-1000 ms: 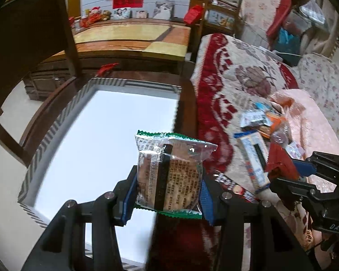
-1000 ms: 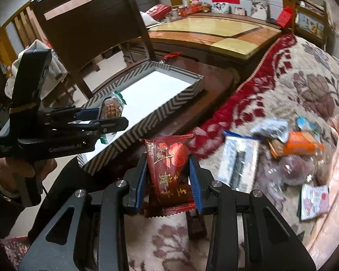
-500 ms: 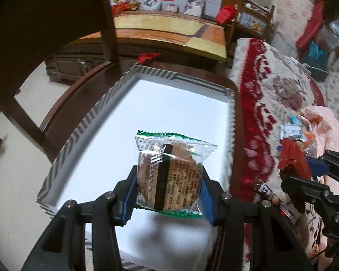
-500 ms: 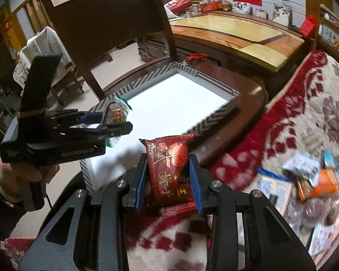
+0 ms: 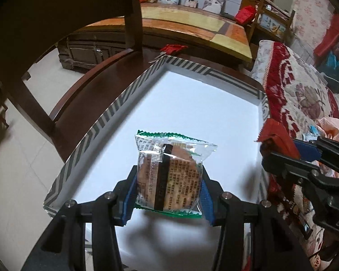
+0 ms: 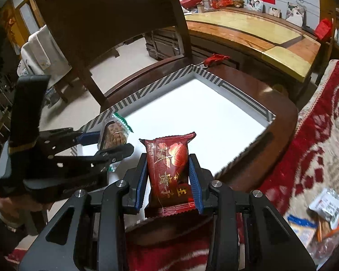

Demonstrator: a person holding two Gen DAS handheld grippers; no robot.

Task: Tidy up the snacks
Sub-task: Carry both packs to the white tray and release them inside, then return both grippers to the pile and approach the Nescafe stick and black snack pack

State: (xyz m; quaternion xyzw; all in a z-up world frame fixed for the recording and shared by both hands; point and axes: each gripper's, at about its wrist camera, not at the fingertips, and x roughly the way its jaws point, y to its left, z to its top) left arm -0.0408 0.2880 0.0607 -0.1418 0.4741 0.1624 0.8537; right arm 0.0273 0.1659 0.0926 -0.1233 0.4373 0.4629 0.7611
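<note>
My left gripper (image 5: 167, 194) is shut on a clear green-edged biscuit packet (image 5: 169, 176) and holds it above the near part of a white box with a striped rim (image 5: 106, 119). My right gripper (image 6: 168, 180) is shut on a dark red snack packet (image 6: 169, 167) over the box's near right edge (image 6: 244, 99). The left gripper (image 6: 110, 142) with its packet also shows in the right wrist view, and the right gripper (image 5: 280, 151) shows at the right of the left wrist view. The box's white floor is bare.
The box sits on a dark wooden chair seat (image 5: 83, 94) with its backrest (image 6: 115, 11) behind. A red patterned blanket (image 5: 300, 94) lies to the right, with several loose snack packets (image 6: 327, 210) on it. A long wooden table (image 5: 192, 27) stands behind.
Both grippers have moved left from the blanket to over the white box, each still holding its packet. The loose snacks have slid out to the right of view.
</note>
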